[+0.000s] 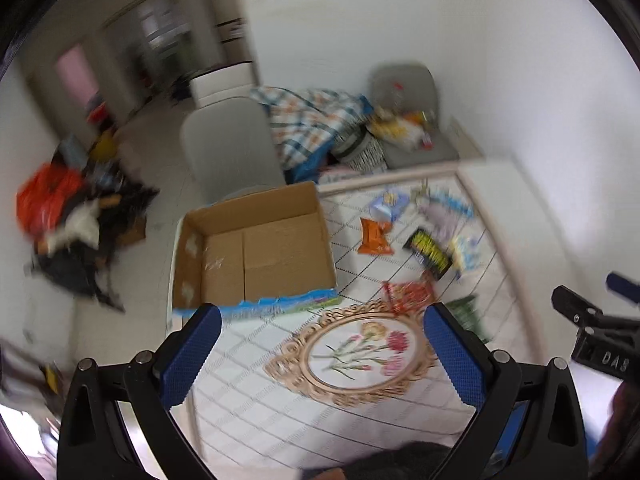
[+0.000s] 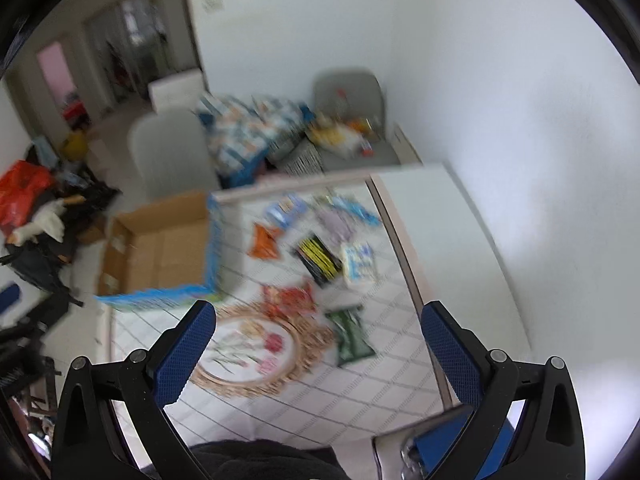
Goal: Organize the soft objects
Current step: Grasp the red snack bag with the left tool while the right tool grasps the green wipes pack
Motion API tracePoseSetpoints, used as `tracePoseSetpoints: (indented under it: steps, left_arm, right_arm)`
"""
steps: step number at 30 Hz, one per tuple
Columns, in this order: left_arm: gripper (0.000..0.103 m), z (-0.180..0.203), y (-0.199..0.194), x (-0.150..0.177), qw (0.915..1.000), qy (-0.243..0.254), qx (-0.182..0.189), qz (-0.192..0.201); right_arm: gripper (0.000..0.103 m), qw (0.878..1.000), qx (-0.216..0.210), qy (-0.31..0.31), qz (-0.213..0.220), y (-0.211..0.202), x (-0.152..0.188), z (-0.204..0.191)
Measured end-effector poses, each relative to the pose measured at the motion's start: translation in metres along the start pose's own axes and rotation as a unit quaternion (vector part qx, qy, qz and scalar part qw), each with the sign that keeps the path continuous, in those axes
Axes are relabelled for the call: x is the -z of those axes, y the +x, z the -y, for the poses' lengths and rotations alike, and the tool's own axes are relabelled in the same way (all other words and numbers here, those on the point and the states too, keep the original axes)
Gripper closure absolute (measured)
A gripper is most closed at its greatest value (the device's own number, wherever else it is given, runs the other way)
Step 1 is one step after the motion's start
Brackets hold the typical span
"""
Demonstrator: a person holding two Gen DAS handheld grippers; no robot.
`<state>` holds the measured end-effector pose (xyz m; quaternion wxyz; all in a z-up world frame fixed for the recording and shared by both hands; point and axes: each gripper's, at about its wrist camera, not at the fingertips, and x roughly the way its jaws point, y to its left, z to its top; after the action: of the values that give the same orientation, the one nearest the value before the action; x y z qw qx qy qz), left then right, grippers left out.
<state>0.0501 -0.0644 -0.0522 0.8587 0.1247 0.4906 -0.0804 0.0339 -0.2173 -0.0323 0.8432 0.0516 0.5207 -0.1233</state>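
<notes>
Several soft snack packets lie on the tiled table: an orange one, a black-and-yellow one, a red one, a green one and pale blue ones. An open, empty cardboard box stands at the table's left edge. My left gripper is open and empty above the table's flower motif. My right gripper is open and empty, high above the table. The box, orange packet, red packet and green packet show blurred there.
A grey chair stands behind the box. A plaid blanket and a second chair with bags sit beyond the table. A heap of clothes and an orange bag lies on the floor at left. A white wall is at right.
</notes>
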Motion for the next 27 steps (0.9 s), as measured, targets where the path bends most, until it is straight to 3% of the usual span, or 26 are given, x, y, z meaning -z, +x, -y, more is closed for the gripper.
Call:
tracePoseSetpoints:
  steps: [3,5,8,11,16,22,23,24,26,27]
  left_arm:
    - [0.000,0.045,0.077,-0.006,0.9916,0.116,-0.005,-0.057]
    - [0.000,0.078,0.129,0.000,0.9771,0.190,0.003,-0.096]
    - [0.000,0.111,0.194,0.009,0.9589,0.245,0.005,-0.143]
    - [0.000,0.144,0.252,0.017,0.9360,0.303,-0.004,-0.179]
    - [0.001,0.189,0.310,0.019,0.9040,0.381,-0.001,-0.194]
    - [0.001,0.221,0.360,0.025,0.8599,0.452,0.024,-0.236]
    - [0.001,0.223,0.367,0.025,0.8551,0.458,0.023,-0.242]
    - [0.002,0.225,0.373,0.026,0.8505,0.460,0.029,-0.253]
    - [0.013,0.227,0.386,0.025,0.8484,0.454,0.035,-0.270]
    - [0.023,0.227,0.389,0.024,0.8499,0.444,0.044,-0.280]
  right_arm:
    - [0.000,0.995,0.014,-0.002,-0.097,0.089,0.003,0.023]
    - [0.000,0.989,0.010,0.009,-0.146,0.150,0.013,0.039]
    - [0.001,0.977,-0.003,0.026,-0.211,0.238,0.030,0.058]
    - [0.013,0.963,-0.019,0.040,-0.266,0.309,0.051,0.071]
    - [0.015,0.953,-0.039,0.071,-0.293,0.366,0.073,0.084]
    - [0.029,0.944,-0.061,0.079,-0.316,0.396,0.089,0.090]
    - [0.038,0.942,-0.061,0.080,-0.319,0.400,0.091,0.092]
    - [0.040,0.942,-0.062,0.081,-0.320,0.401,0.092,0.093]
    - [0.047,0.941,-0.068,0.089,-0.320,0.402,0.093,0.097]
    - [0.048,0.940,-0.070,0.091,-0.322,0.403,0.090,0.099]
